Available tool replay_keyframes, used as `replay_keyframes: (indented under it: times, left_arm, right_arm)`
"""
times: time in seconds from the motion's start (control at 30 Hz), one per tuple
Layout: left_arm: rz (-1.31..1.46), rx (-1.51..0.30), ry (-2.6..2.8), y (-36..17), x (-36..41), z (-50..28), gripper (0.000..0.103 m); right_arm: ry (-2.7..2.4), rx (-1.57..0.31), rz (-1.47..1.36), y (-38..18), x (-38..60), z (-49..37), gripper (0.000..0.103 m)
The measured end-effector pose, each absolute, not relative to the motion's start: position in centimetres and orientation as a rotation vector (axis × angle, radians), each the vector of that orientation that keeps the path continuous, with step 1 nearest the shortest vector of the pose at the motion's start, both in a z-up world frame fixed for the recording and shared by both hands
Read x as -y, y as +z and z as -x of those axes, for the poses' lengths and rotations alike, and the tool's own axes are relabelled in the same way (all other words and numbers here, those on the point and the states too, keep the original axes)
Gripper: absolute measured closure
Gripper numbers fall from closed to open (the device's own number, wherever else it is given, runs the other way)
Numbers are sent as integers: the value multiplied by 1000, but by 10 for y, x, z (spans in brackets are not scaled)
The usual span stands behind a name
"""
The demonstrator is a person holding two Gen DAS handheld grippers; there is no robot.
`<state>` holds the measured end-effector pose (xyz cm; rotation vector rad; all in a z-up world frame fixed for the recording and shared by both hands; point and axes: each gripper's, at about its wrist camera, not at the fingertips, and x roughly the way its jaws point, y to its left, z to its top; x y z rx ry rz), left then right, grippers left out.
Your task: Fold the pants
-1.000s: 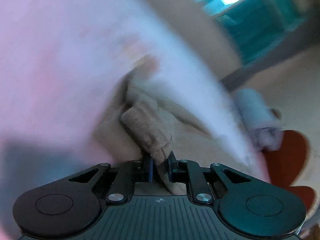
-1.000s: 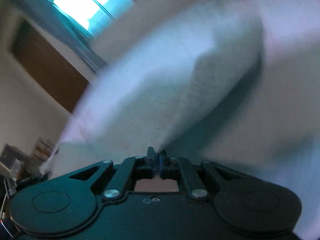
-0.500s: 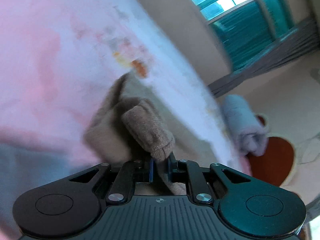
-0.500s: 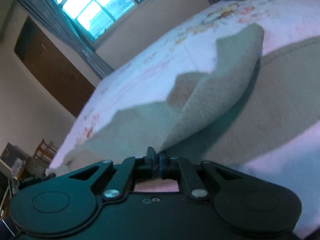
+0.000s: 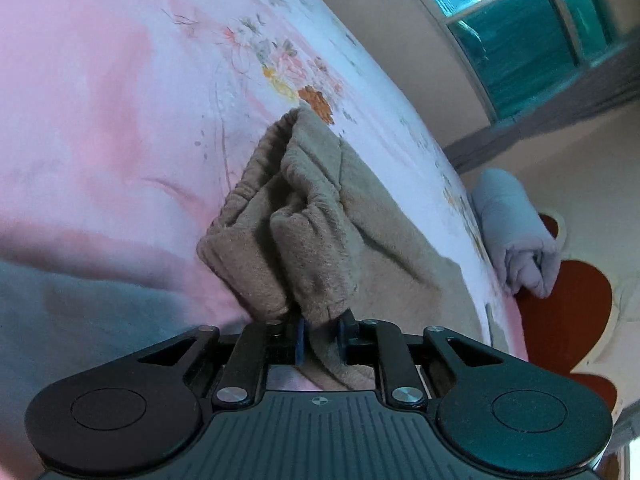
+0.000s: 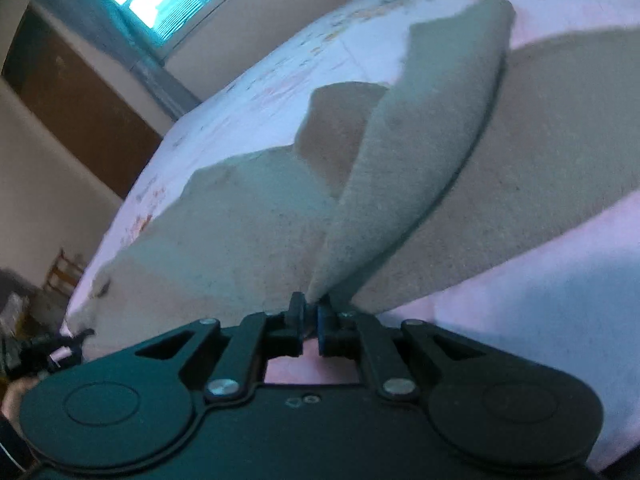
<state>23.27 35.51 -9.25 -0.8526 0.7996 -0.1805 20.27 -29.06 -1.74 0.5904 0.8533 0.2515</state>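
Tan fleece pants (image 5: 320, 216) lie on a pink floral bedsheet (image 5: 100, 100). My left gripper (image 5: 320, 338) is shut on the bunched waistband end of the pants, which rises in thick folds just beyond the fingers. In the right wrist view my right gripper (image 6: 311, 320) is shut on a thin edge of the pants (image 6: 400, 160), lifting a flap above the rest of the fabric, which is spread flat on the bed (image 6: 560, 300).
A rolled grey blanket (image 5: 516, 236) lies at the bed's far edge beside a red and cream floor mat (image 5: 568, 312). A window (image 5: 520, 28), a brown door (image 6: 80, 112) and a wooden chair (image 6: 60, 272) stand beyond the bed.
Both views have steadied from heavy motion blur. The pants have settled lower on the bed, with both grippers still holding them.
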Motion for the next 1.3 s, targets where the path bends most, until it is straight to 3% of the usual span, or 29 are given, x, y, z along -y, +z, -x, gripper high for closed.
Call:
replay_keyframes:
  times: [0.03,0.07,0.1,0.13,0.17,0.4,0.57,0.83,1.2,1.3]
  left_arm:
    - [846,-791,-170,-86,-354,-228,75]
    - [838,-776,-167,-82,-353,-224,69]
    - [832,-761,-170,-75,-352,-219,54]
    - [823,-739,-171,-67,-351,-212,22]
    - [783,-722,-117,-56,-348,-205,1]
    - [452,-601,32,1,-277,-194,0]
    - [158,-662,52,-8,-177,-221,0]
    - [13,-701,32,-23,-50,-237,0]
    - [-74,-772,47,-53,6,-239,0]
    - [-68,-759,74,-56,9,-239,0]
  right_arm:
    - [253,-848,-615,-13,295,-202,94]
    - [245,-833,-613,-6,299,-199,91]
    - [225,-808,-590,4,305,-195,91]
    - [220,-786,-581,10,311,-190,90]
    - [209,-764,-585,18,321,-187,89]
    - [106,-669,-600,45,377,-182,83]
    - [74,-657,-483,52,381,-203,80]
    - [34,-677,-213,64,361,-243,60]
    - [20,-773,14,36,322,-342,57]
    - [-23,-856,63,15,311,-366,63]
